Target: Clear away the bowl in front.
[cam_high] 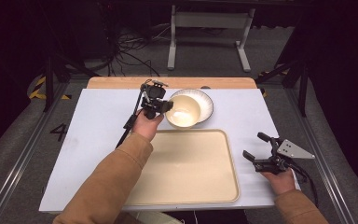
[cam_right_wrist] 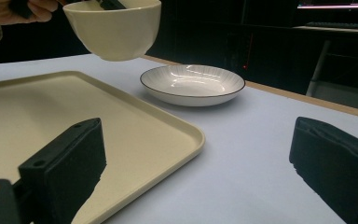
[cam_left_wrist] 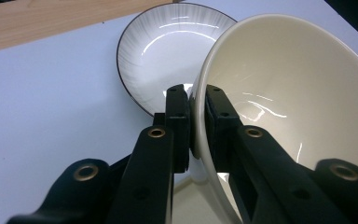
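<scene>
A cream bowl (cam_high: 183, 111) hangs in the air, tilted, with my left gripper (cam_high: 164, 107) shut on its near rim. In the left gripper view the two jaws pinch the bowl (cam_left_wrist: 289, 93) wall at my left gripper (cam_left_wrist: 196, 126). Just beyond it a white plate (cam_high: 207, 99) with a dark rim (cam_left_wrist: 168, 51) lies on the table. The right gripper view shows the bowl (cam_right_wrist: 114, 28) lifted above the table, left of the plate (cam_right_wrist: 193, 84). My right gripper (cam_high: 252, 145) rests open to the right of the cream tray (cam_high: 186, 165), nothing between its jaws (cam_right_wrist: 199, 140).
The tray (cam_right_wrist: 74, 121) lies in the near middle of the white table (cam_high: 98, 121). A wooden strip (cam_high: 121, 82) runs along the table's far edge. Beyond it stand cables and a metal frame (cam_high: 209, 21) on the floor.
</scene>
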Motion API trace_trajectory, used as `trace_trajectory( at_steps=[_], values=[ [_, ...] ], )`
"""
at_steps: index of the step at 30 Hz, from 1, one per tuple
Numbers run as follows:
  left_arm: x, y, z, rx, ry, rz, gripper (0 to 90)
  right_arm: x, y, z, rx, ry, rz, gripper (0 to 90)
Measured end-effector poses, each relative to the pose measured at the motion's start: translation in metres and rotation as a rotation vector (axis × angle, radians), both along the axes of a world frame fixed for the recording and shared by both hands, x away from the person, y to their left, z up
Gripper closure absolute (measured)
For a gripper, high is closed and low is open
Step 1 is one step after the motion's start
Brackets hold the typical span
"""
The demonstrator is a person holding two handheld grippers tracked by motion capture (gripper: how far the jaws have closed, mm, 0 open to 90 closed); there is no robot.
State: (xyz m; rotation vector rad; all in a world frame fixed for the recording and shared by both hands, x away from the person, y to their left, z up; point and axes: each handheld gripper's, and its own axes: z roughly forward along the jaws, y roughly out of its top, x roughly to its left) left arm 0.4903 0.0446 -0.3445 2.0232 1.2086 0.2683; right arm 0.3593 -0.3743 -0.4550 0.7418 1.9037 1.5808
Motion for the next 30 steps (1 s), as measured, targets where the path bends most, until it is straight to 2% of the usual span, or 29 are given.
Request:
trace_trajectory(
  at_steps=[12,15,16,20,22,25,30],
  values=[
    [-0.025,0.010,0.005,0.023,-0.006,-0.062,82.7,0.000,0.000,0.000,0.001,-0.001,-0.002,3.6],
    [-0.032,0.010,0.007,0.040,-0.010,-0.075,82.6,0.000,0.000,0.000,0.001,-0.001,-0.002,3.6],
    [-0.037,0.012,0.007,0.043,-0.008,-0.092,82.6,0.000,0.000,0.000,0.001,-0.001,-0.002,3.6],
    [-0.044,0.013,0.007,0.032,0.002,-0.102,82.6,0.000,0.000,0.000,0.000,0.000,-0.002,3.6],
    [-0.047,0.013,0.006,0.047,0.000,-0.110,82.5,0.000,0.000,0.000,0.000,-0.001,-0.002,3.7],
    [-0.051,0.014,0.004,0.041,0.007,-0.116,82.5,0.000,0.000,0.000,0.001,0.000,-0.002,3.6],
    [-0.055,0.011,0.001,0.054,0.014,-0.137,82.5,0.000,0.000,0.000,0.000,0.000,-0.002,3.6]
  ],
)
